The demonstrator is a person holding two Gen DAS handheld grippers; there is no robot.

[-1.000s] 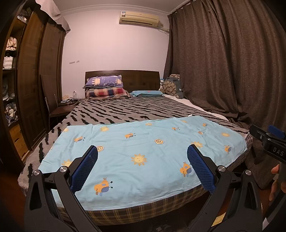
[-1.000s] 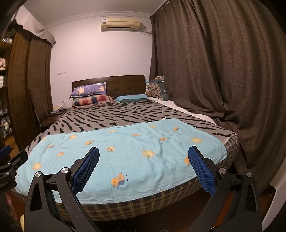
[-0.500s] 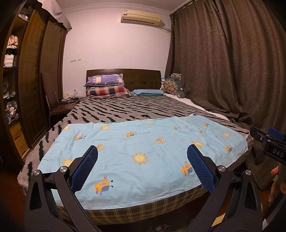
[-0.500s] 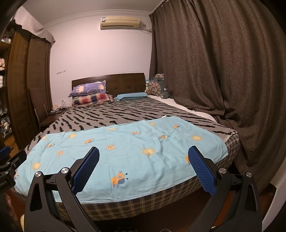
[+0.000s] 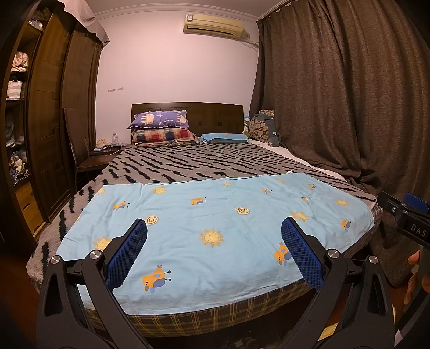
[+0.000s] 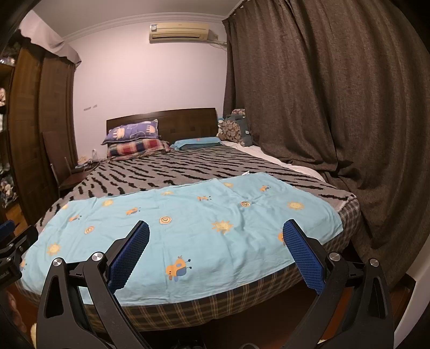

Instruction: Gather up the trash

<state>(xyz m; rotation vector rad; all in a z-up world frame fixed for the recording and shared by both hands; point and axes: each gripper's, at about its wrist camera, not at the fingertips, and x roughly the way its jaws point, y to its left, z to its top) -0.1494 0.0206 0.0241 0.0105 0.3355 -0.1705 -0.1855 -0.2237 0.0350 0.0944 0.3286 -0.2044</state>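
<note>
Bedroom lamplight falls on a wide bed (image 5: 188, 166) that fills the middle of both wrist views, its zebra-striped blanket (image 5: 193, 163) half covered by one light-blue sheet (image 5: 215, 228) printed with suns and small birds. At the headboard I count three pillows: a purple pillow (image 5: 158, 119) stacked on a plaid pillow (image 5: 164, 135), and a flat blue pillow (image 5: 224, 137) to their right. Dark curtains (image 5: 336, 94) hang down the right of the frame, and one air conditioner (image 5: 213, 24) sits at the upper centre. The left gripper (image 5: 213, 249) and the right gripper (image 6: 215, 249) both hover at the foot of the bed with fingers spread wide and nothing between them. No trash shows anywhere on the bed or the little floor that is visible, so I judge this the searching step at the start. The next move likely calls for turning the grippers toward the floor or the nightstand (image 5: 103, 155) at the left to find something to pick up.
</note>
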